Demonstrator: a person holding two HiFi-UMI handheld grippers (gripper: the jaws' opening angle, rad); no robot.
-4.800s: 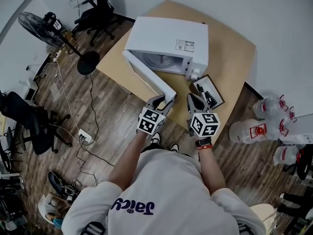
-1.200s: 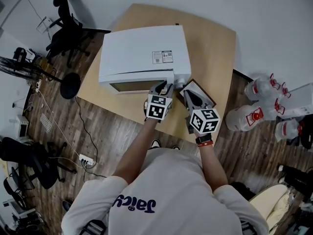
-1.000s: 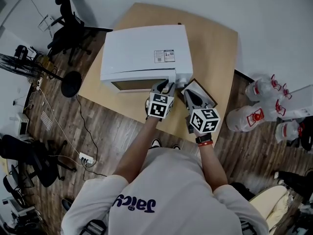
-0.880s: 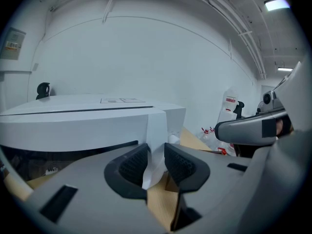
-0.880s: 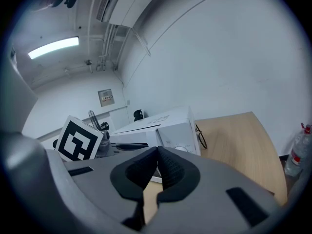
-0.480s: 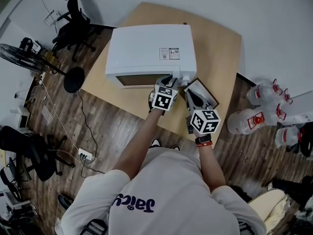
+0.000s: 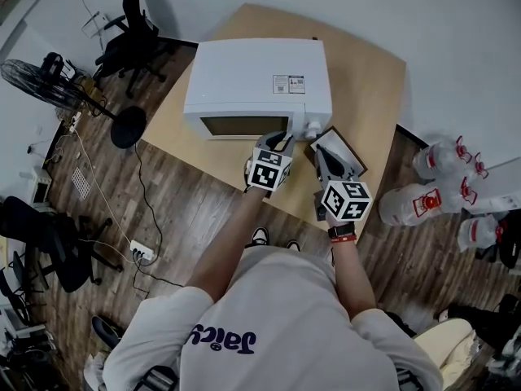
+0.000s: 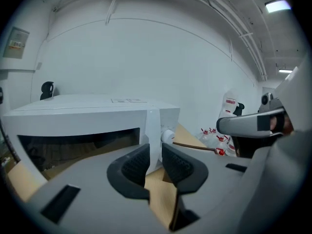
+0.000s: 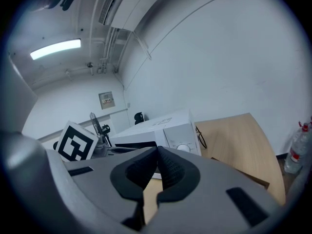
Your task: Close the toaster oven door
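Head view: toaster oven [image 7: 256,76] sits mid-table [image 7: 370,80], and its door [image 7: 240,126] now lies flush w/ the front. A few secs back it swung wide open toward the person, so the closing looks done. Left gripper [image 7: 281,142] is just at the door's right end; right gripper [image 7: 324,158] is beside it, near the table edge. Left gripper view: jaws have just been narrowing, w/ only a slim gap left and nothing btwn them; door edge and dark glass show beyond. Right gripper view: jaws pressed together, empty, w/ the oven's knob panel [image 9: 181,130] ahead. Judgement: task is prob. complete and only backing off remains.
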